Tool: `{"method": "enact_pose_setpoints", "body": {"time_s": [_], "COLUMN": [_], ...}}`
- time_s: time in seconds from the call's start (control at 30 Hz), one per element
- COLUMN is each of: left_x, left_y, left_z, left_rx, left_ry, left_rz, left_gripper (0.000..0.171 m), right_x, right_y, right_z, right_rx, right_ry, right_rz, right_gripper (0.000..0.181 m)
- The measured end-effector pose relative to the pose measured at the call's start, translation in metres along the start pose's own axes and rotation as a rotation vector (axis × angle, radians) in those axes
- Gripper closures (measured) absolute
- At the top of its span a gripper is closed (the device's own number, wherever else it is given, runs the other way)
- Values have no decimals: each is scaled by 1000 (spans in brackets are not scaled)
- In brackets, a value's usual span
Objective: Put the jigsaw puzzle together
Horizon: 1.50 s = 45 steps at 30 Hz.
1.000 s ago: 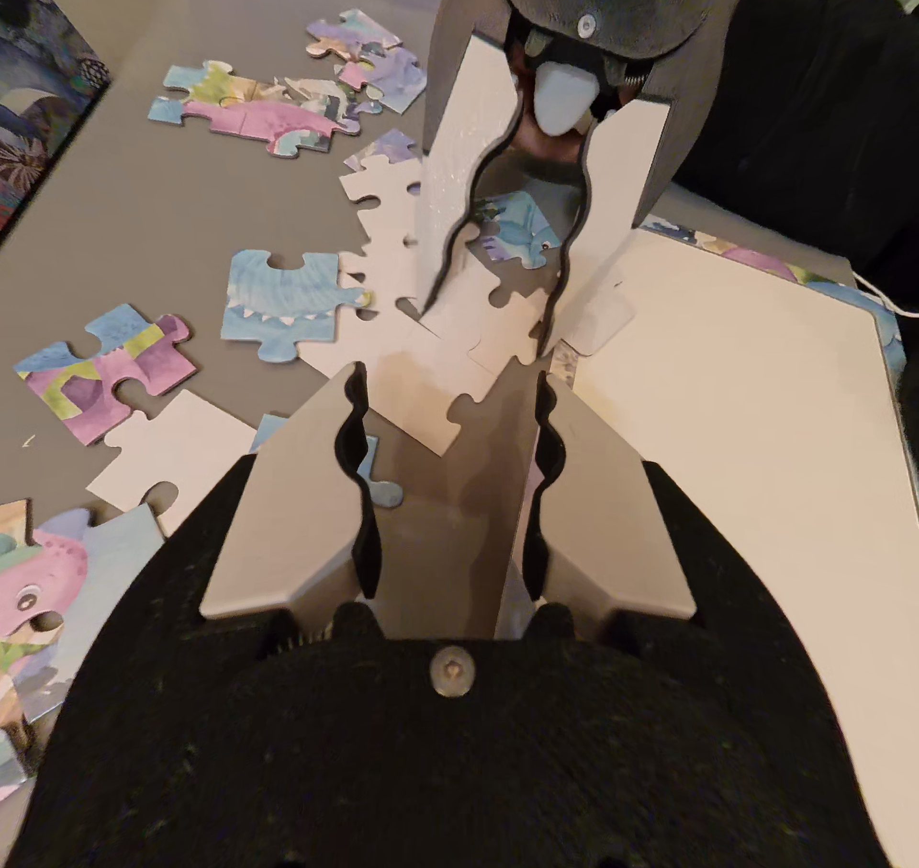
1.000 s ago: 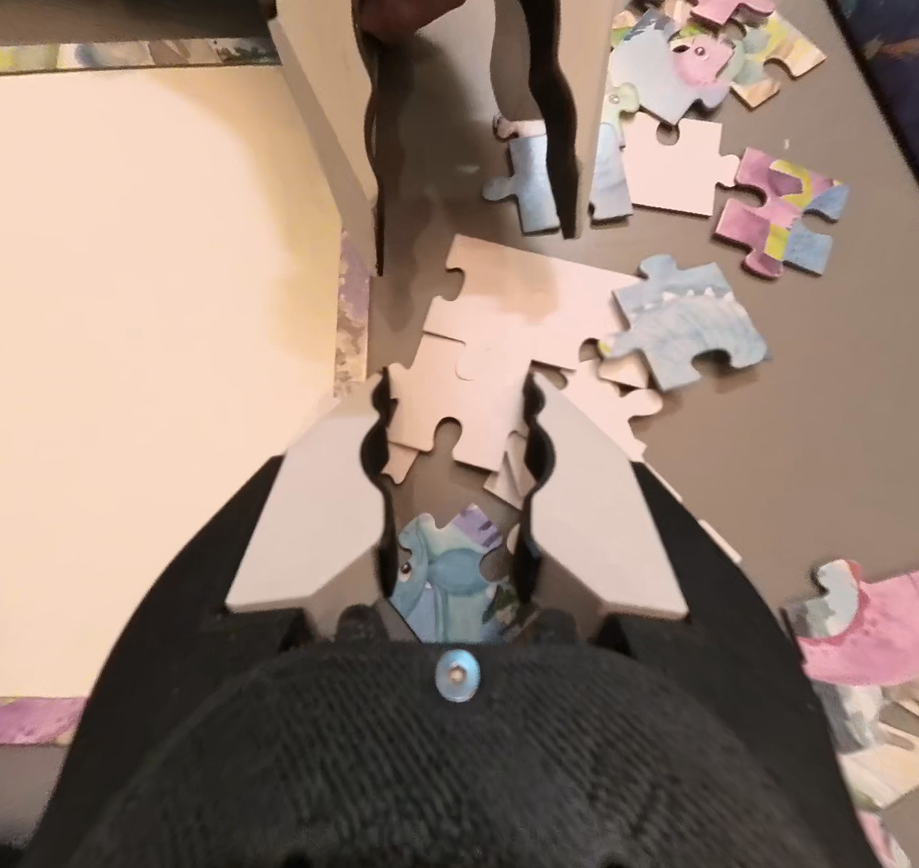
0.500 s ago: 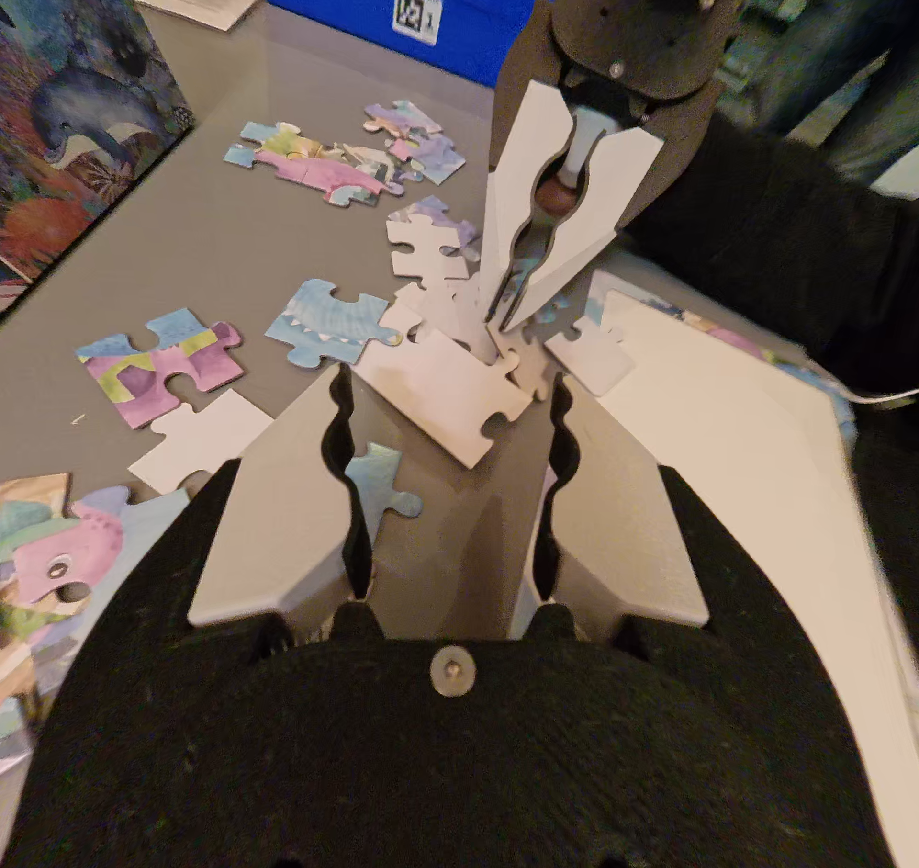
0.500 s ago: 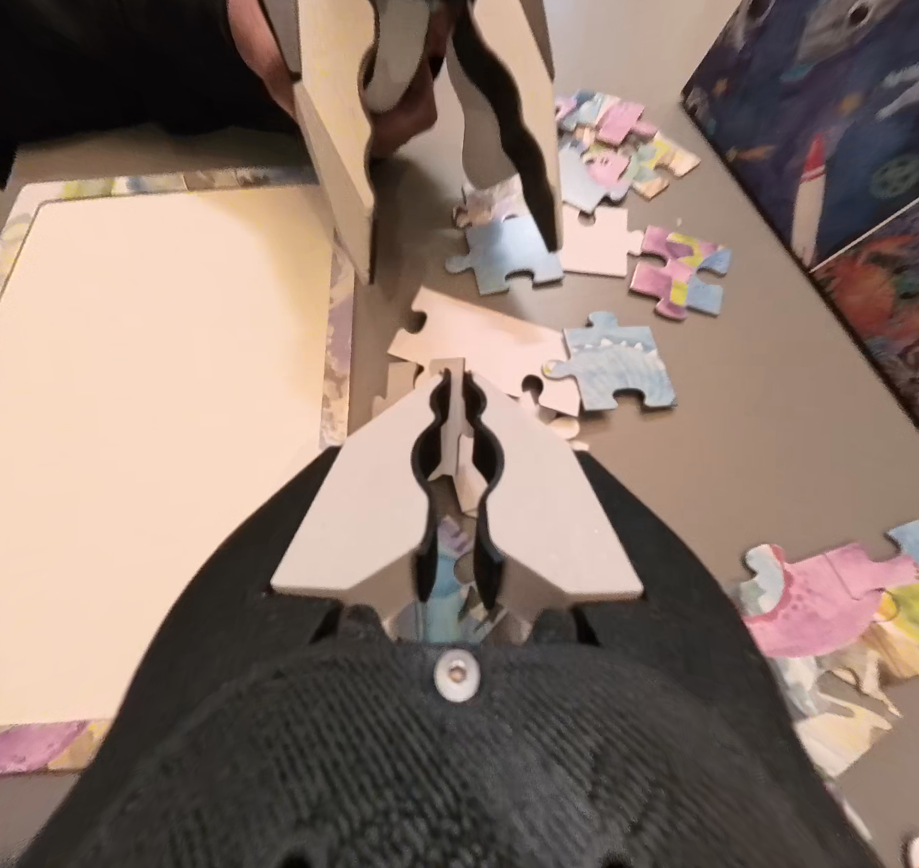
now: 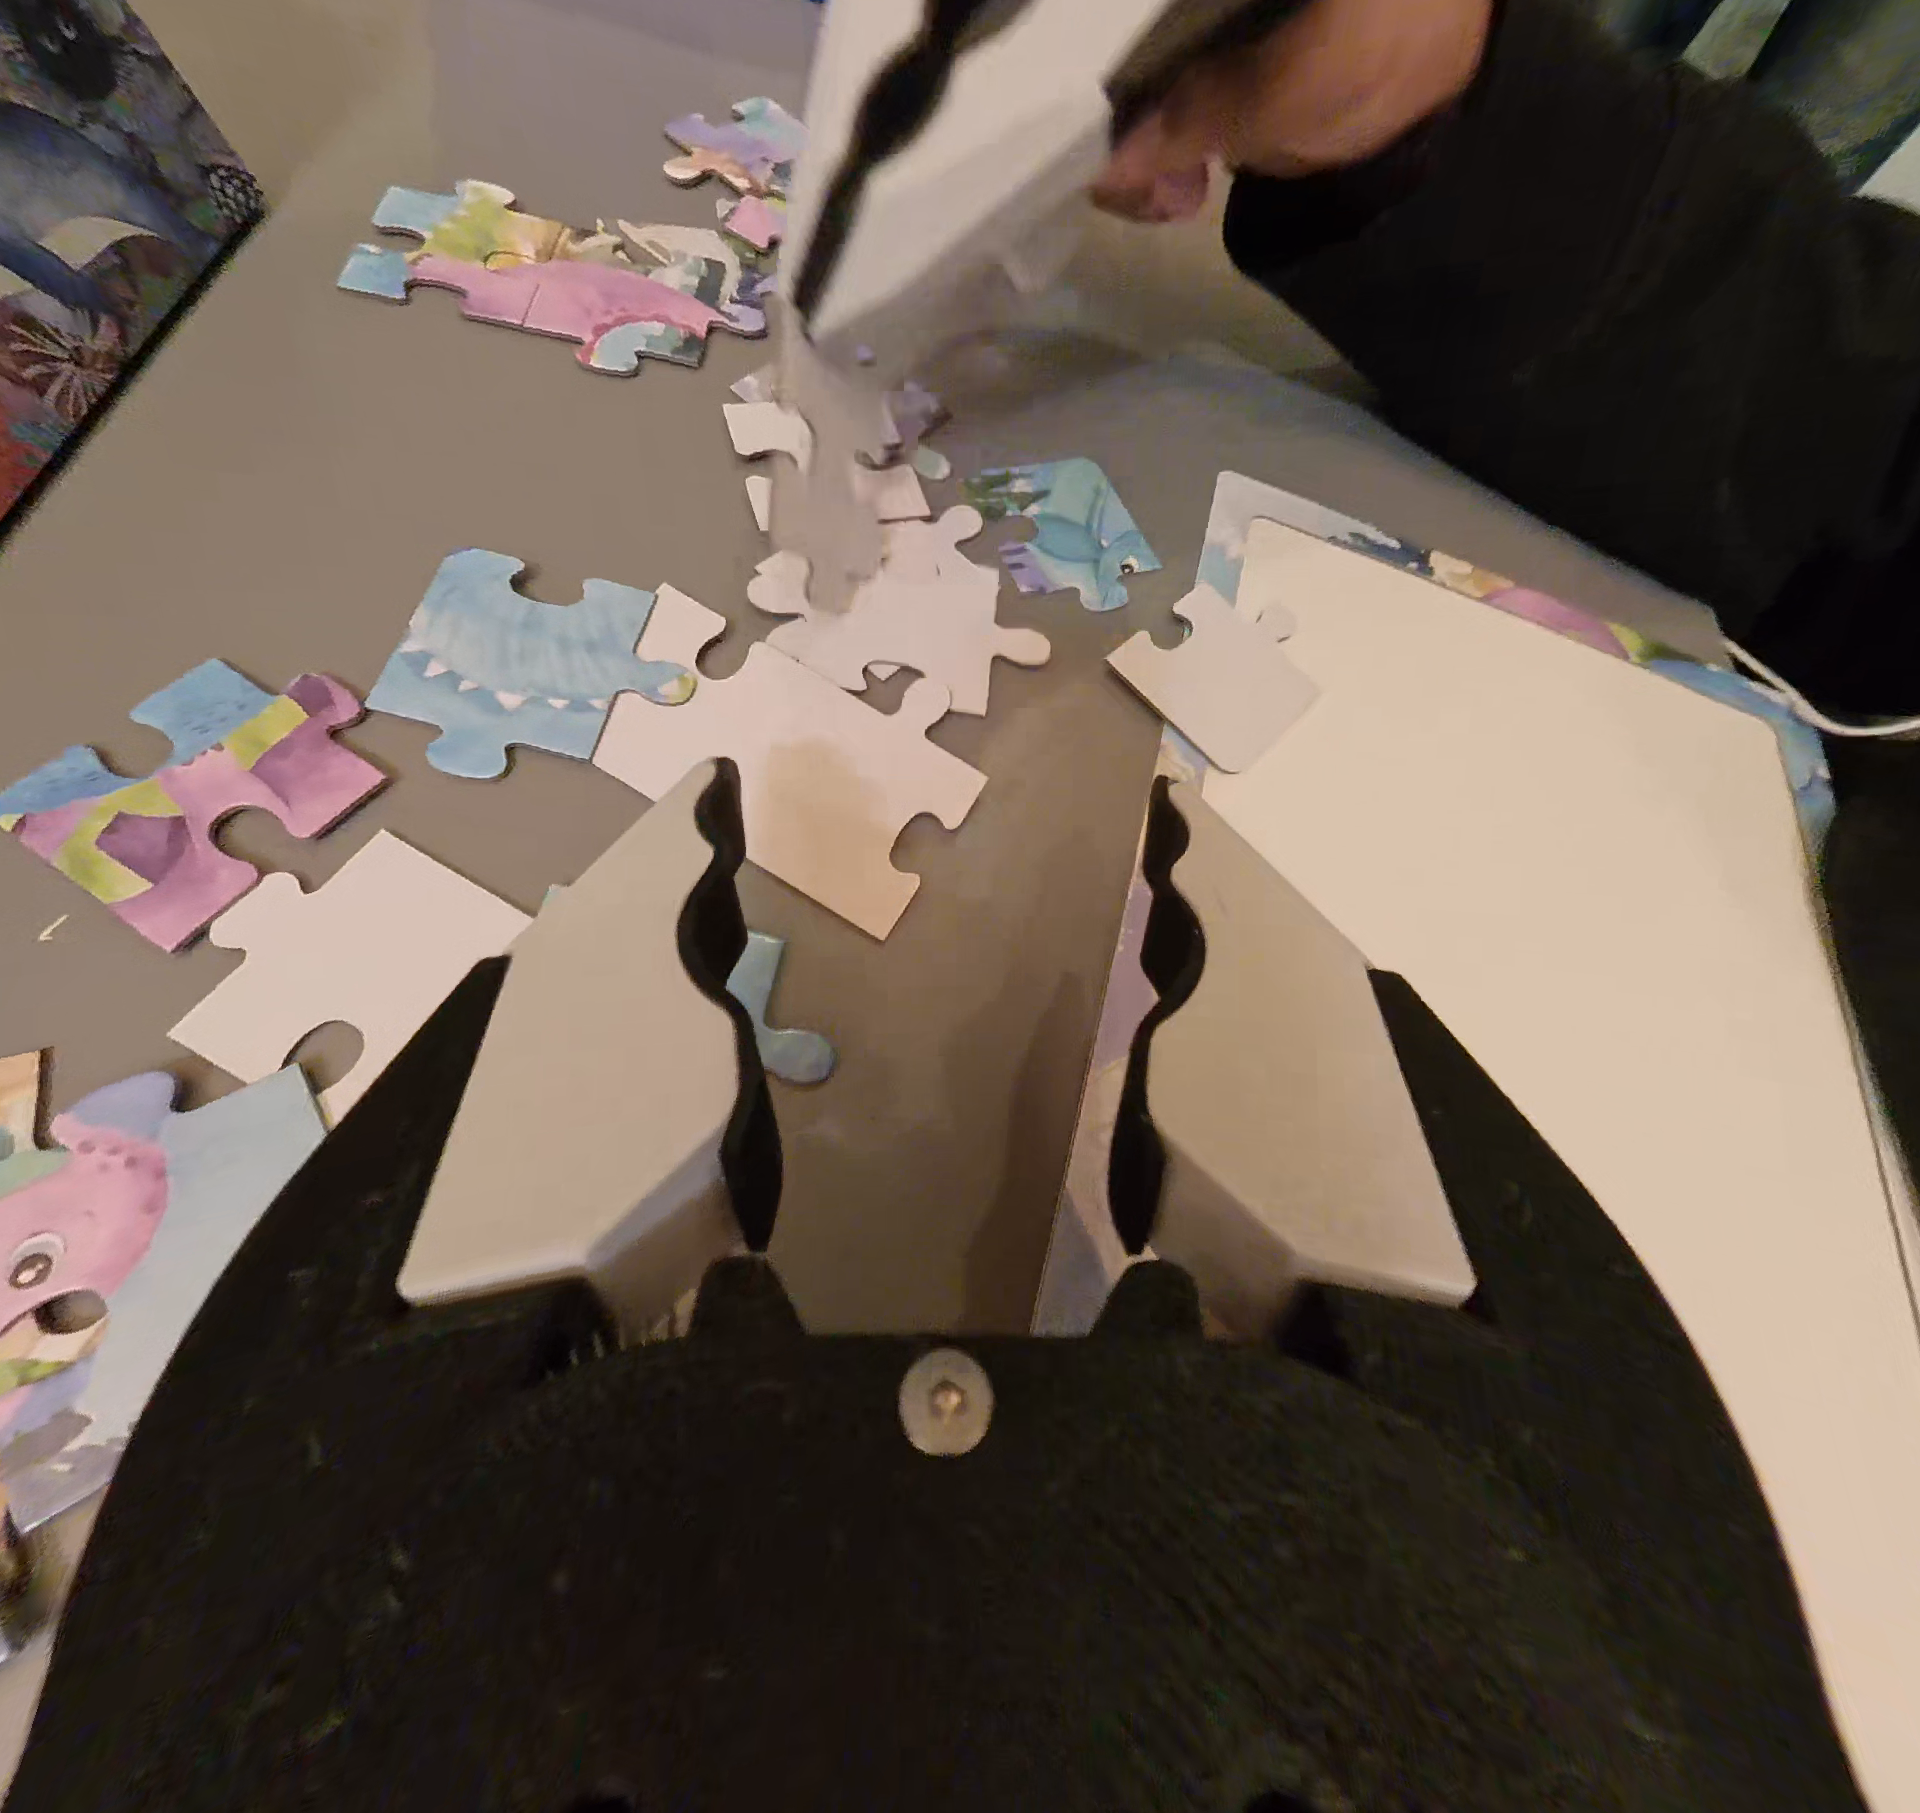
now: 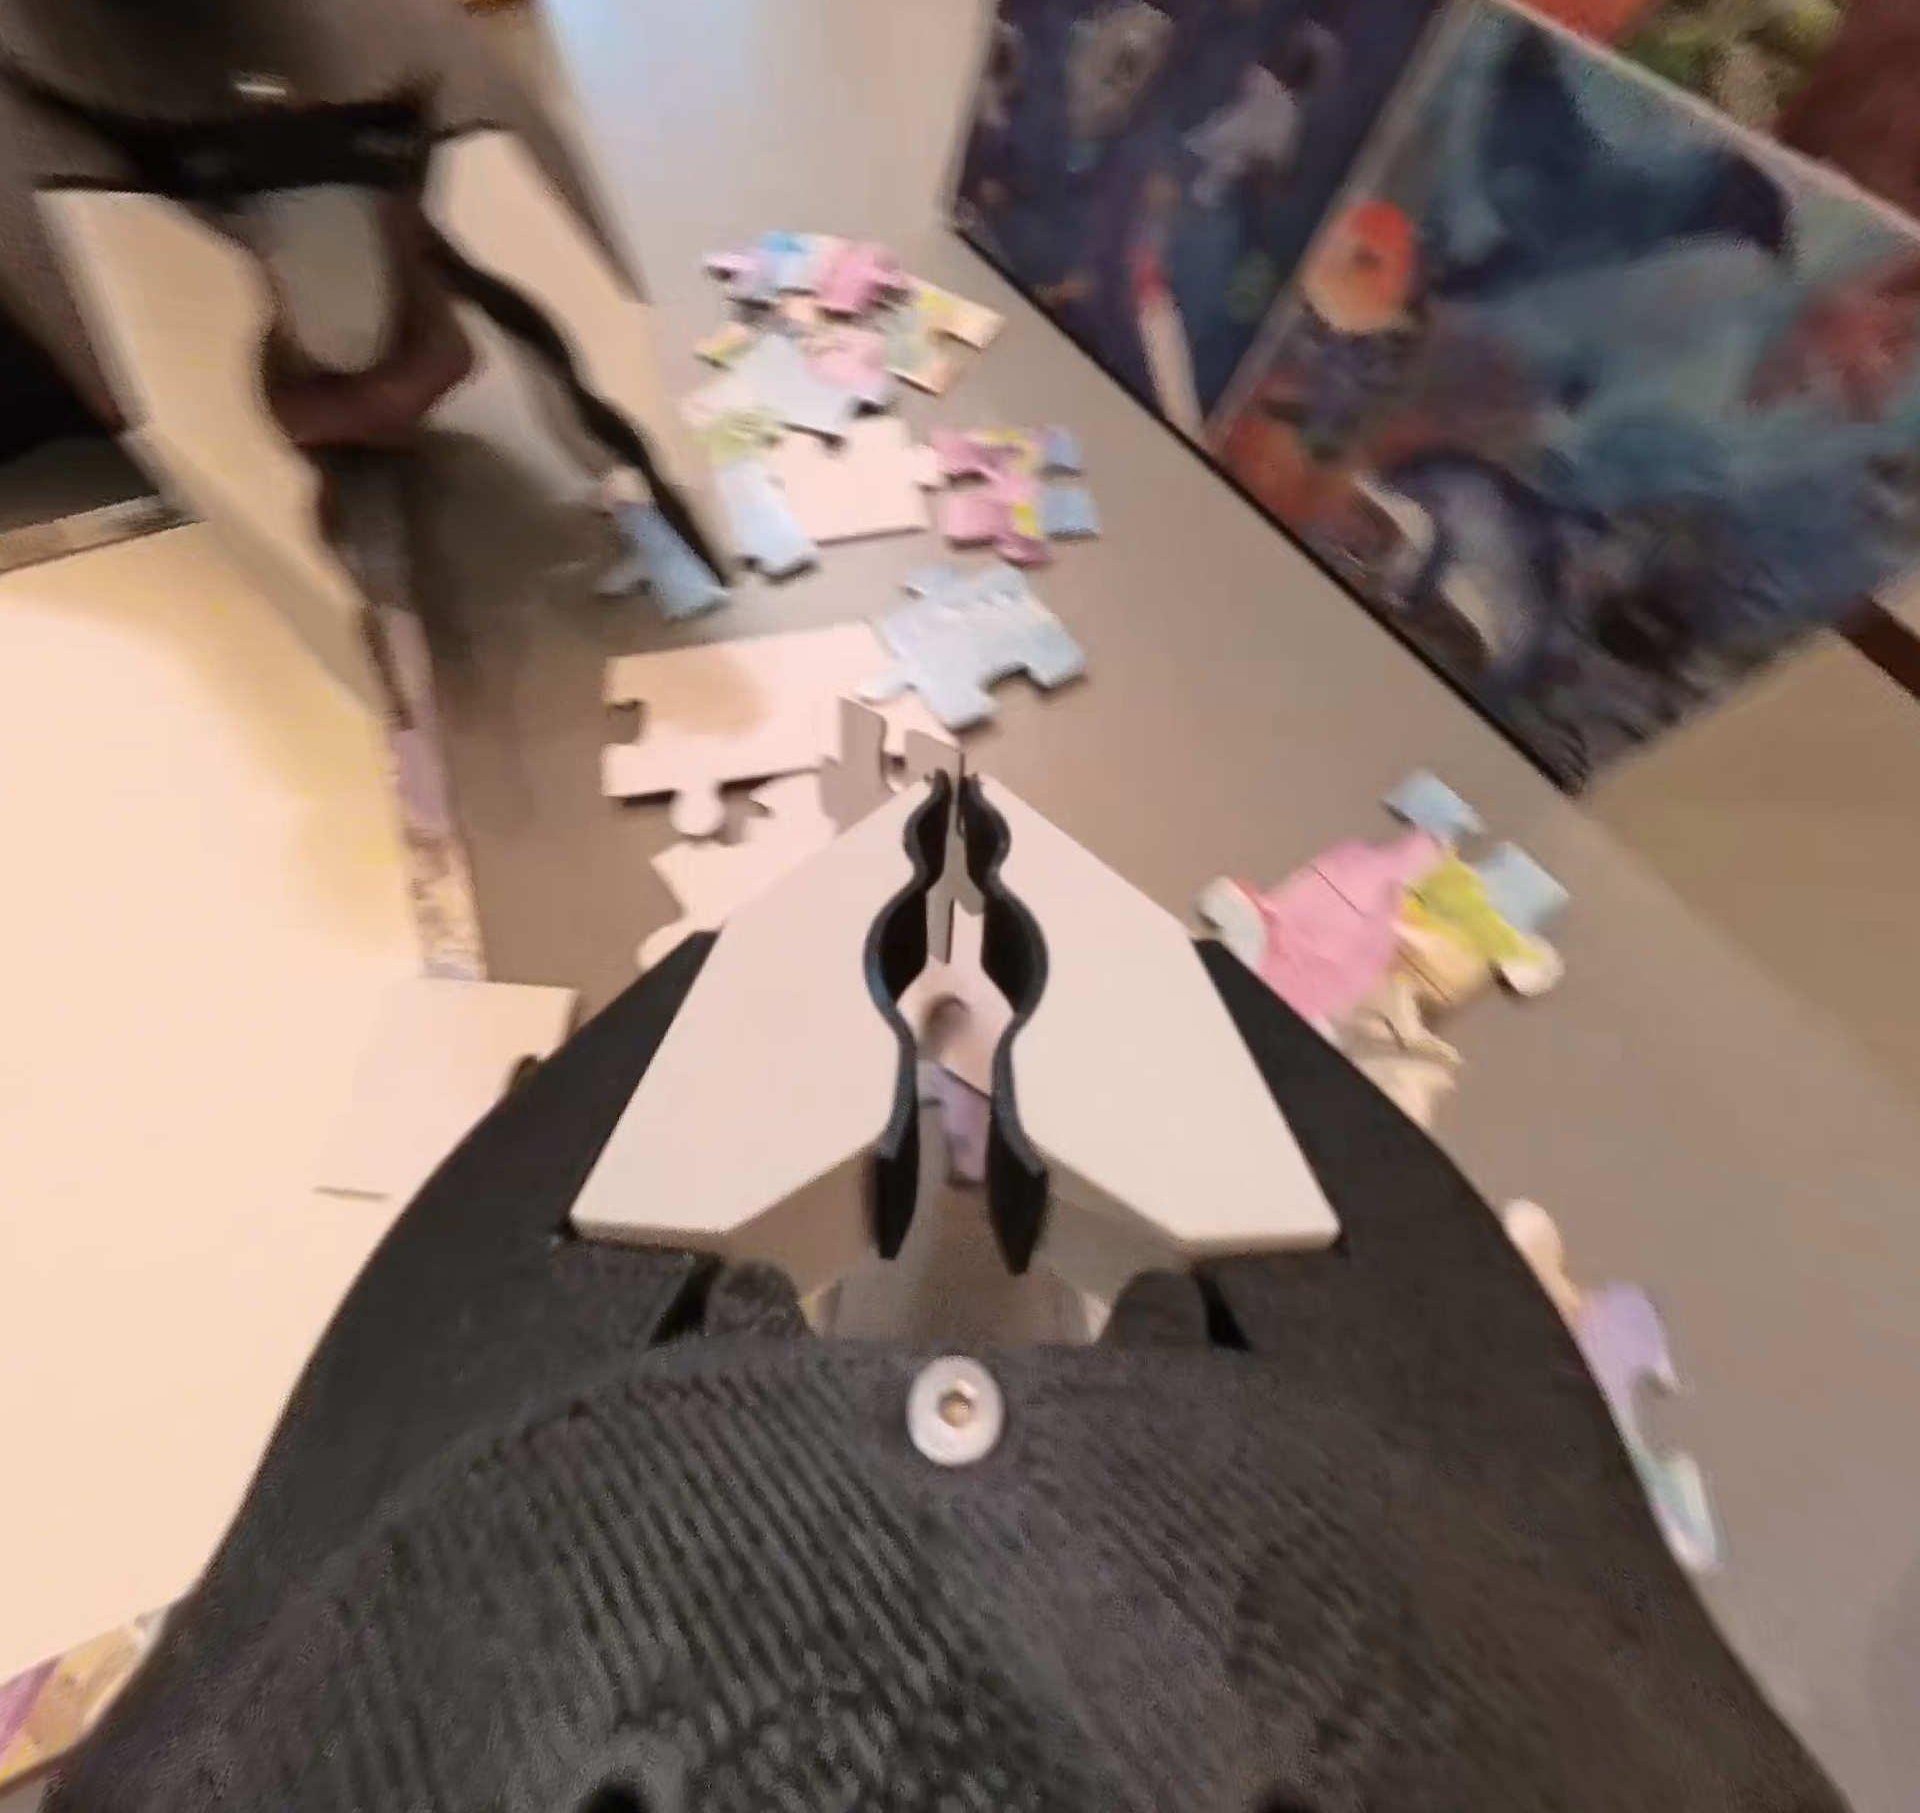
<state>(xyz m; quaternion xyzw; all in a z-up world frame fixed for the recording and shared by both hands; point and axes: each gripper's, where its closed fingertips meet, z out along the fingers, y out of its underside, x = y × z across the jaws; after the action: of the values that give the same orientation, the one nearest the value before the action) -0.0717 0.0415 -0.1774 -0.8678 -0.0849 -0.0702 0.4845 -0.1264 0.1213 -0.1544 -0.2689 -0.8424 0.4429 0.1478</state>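
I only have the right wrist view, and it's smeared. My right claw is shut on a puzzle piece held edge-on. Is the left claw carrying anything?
Observer: No. In its own view the left claw is open, with nothing between its fingers.
Operator: Good. Is anything lying picture-side up under my right claw? I can't see there.
Observer: Yes. A blue cardboard puzzle piece with a small creature printed on it lies face up on the grey table, just beside the heap of white face-down pieces.
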Motion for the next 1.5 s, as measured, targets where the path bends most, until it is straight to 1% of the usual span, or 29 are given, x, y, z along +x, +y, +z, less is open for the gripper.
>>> {"method": "enact_pose_setpoints", "body": {"time_s": [0.03, 0.07, 0.13, 0.17, 0.23, 0.3, 0.37, 0.4, 0.47, 0.53, 0.63, 0.73, 0.77, 0.83, 0.87, 0.97, 1.07, 1.13, 1.2, 1.23, 1.3, 1.37, 1.4, 1.47, 1.5], "left_x": [0, 1, 2, 1, 0, -3, -8, -10, -16, -21, -24, -23, -23, -23, -25, -20, -9, -1, 1, 2, 1, 2, 1, 1, 3], "left_y": [1, 2, 3, 3, 2, -2, -8, -11, -16, -19, -20, -20, -19, -20, -22, -36, -44, -43, -39, -36, -32, -30, -30, -30, -31], "left_z": [1, 3, 4, 4, 3, 0, -6, -9, -16, -22, -25, -23, -23, -23, -24, -33, -39, -38, -33, -29, -23, -21, -21, -23, -24], "left_rx": [-12, -23, -35, -36, -24, 7, 56, 82, 126, 151, 165, 160, 157, 159, 173, 260, 310, 292, 243, 207, 147, 112, 106, 111, 126], "left_ry": [-10, -15, -24, -26, -31, -35, -31, -31, -37, -52, -68, -69, -70, -79, -92, -93, -66, -52, -99, -131, -222, -277, -296, -292, -268], "left_rz": [11, 21, 30, 31, 27, 6, -32, -52, -84, -96, -86, -78, -74, -65, -57, 3, 84, 134, 215, 268, 375, 446, 460, 453, 436], "left_gripper": [97, 97, 98, 98, 99, 101, 102, 103, 105, 107, 110, 111, 111, 109, 105, 84, 76, 74, 80, 87, 108, 146, 155, 165, 171], "right_x": [15, 29, 47, 48, 28, -11, -52, -65, -79, -82, -76, -74, -75, -75, -75, -79, -80, -80, -84, -87, -91, -95, -97, -95, -92], "right_y": [6, 10, 11, 9, -1, -6, 0, 4, 16, 23, 28, 32, 32, 31, 28, 5, -20, -32, -38, -39, -38, -38, -39, -45, -47], "right_z": [-2, -4, -7, -8, -3, 9, 24, 31, 42, 45, 45, 49, 49, 50, 49, 40, 23, 14, 8, 8, 12, 15, 15, 14, 14], "right_rx": [-14, -11, 27, 44, 63, 36, -13, -43, -119, -154, -170, -183, -182, -185, -173, -51, 98, 169, 206, 208, 187, 182, 190, 230, 252], "right_ry": [59, 110, 178, 182, 108, -12, -131, -158, -199, -232, -242, -245, -250, -245, -244, -290, -359, -407, -453, -469, -477, -480, -487, -484, -471], "right_rz": [47, 89, 158, 158, 62, -99, -248, -291, -308, -271, -218, -188, -181, -179, -176, -109, -11, 46, 83, 94, 98, 94, 100, 114, 108], "right_gripper": [181, 174, 148, 142, 138, 138, 140, 141, 143, 144, 151, 163, 172, 173, 173, 173, 173, 173, 173, 173, 173, 173, 173, 173, 167]}}
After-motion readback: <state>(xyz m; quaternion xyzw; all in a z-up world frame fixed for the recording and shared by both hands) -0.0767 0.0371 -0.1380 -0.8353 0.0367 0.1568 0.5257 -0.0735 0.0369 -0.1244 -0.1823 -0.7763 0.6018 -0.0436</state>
